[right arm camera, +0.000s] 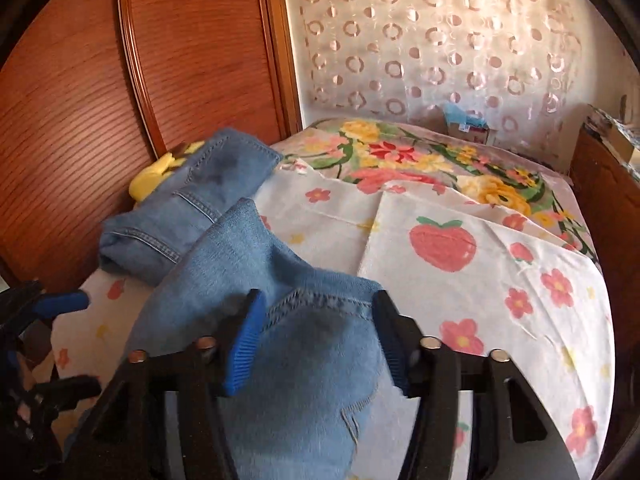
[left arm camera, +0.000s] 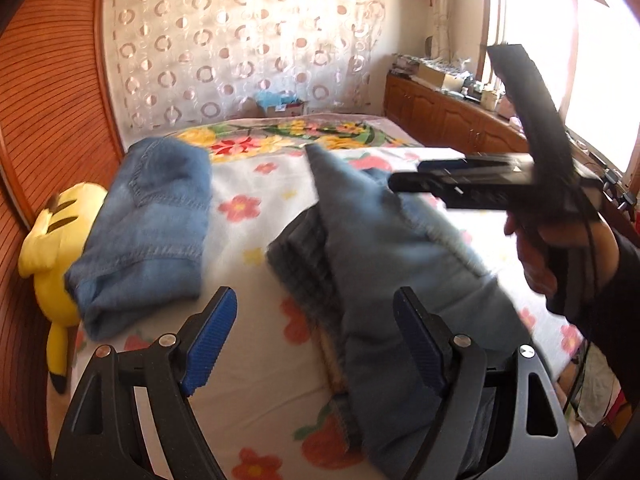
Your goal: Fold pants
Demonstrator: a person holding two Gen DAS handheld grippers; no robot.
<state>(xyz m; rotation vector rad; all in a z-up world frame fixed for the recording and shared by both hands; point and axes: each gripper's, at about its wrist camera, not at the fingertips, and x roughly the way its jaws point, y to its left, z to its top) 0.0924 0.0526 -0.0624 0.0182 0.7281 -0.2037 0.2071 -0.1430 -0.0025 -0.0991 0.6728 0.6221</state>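
The right gripper (right arm camera: 320, 344) has its jaws spread around a bunched fold of the jeans (right arm camera: 256, 264), pads barely gripping. The left gripper (left arm camera: 316, 340) hangs spread and empty, denim just right of it. Best re-pinch the hem firmly, then draw it flat over the bed (right arm camera: 480, 300).

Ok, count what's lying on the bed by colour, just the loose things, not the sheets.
Blue: 2, the folded blue denim jeans and the unfolded blue denim jeans.
Yellow: 1, the yellow plush toy by the wooden wall.
Total: 3.
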